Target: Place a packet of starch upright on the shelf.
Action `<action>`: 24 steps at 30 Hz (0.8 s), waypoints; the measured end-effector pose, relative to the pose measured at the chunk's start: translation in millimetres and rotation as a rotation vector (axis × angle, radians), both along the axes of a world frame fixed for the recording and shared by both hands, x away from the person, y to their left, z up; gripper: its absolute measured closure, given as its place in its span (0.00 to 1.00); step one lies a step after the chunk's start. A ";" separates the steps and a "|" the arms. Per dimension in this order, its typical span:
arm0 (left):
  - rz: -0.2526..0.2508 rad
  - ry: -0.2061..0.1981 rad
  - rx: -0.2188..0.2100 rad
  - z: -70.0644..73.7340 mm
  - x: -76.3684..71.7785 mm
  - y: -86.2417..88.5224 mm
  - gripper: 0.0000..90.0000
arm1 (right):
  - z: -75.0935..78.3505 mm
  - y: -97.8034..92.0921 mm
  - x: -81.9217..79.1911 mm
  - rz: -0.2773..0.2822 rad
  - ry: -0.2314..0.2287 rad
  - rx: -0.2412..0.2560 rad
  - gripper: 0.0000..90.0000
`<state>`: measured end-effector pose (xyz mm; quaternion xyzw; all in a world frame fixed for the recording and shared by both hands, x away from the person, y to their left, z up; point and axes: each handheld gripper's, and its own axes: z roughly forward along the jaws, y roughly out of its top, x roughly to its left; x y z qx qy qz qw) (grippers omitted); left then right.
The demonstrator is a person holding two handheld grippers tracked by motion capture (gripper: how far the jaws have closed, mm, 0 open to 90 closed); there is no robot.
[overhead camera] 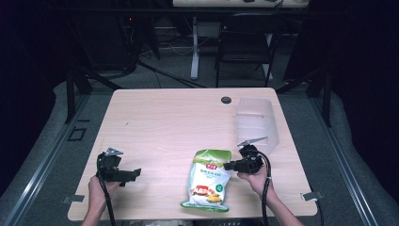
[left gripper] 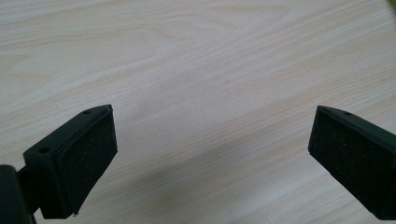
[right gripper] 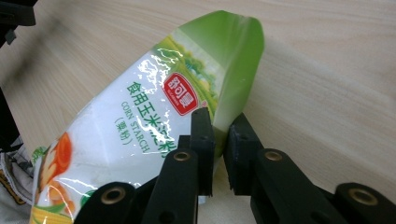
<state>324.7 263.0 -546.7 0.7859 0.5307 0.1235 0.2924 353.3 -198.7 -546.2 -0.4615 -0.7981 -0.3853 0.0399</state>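
Observation:
A white and green bag of corn starch (overhead camera: 208, 180) lies flat on the wooden table (overhead camera: 169, 127), near its front edge. My right gripper (overhead camera: 230, 165) is shut on the bag's right edge near the green top; in the right gripper view the jaws pinch that edge of the bag (right gripper: 154, 121), the gripper (right gripper: 220, 126) coming in from the side. My left gripper (overhead camera: 134, 175) is at the front left of the table, well apart from the bag. It stands open (left gripper: 210, 140) over bare wood with nothing between its pads.
A clear plastic container (overhead camera: 256, 121) lies at the table's right side, just behind the right gripper. A small dark round hole (overhead camera: 226, 100) sits near the back edge. A black chair (overhead camera: 244, 44) and a desk leg stand beyond the table.

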 end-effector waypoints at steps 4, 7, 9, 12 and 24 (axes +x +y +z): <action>-0.003 0.003 0.002 -0.5 0.1 -0.1 0.02 | 4.6 -2.4 -0.4 -0.001 -0.005 0.009 0.95; 0.001 0.002 0.003 -0.6 0.1 -0.5 0.02 | 9.1 -4.3 -1.5 -0.003 -0.018 0.014 0.96; 0.005 -0.001 0.004 -0.5 -0.2 -0.4 0.02 | 12.3 -5.5 -2.6 0.002 -0.028 0.021 0.96; 0.006 -0.002 0.003 0.1 -0.4 0.1 0.01 | 16.8 -6.2 -4.5 0.007 -0.045 0.023 0.96; 0.025 -0.026 -0.018 0.6 -1.8 3.9 0.00 | 40.0 -10.5 -13.2 0.014 -0.134 0.051 0.96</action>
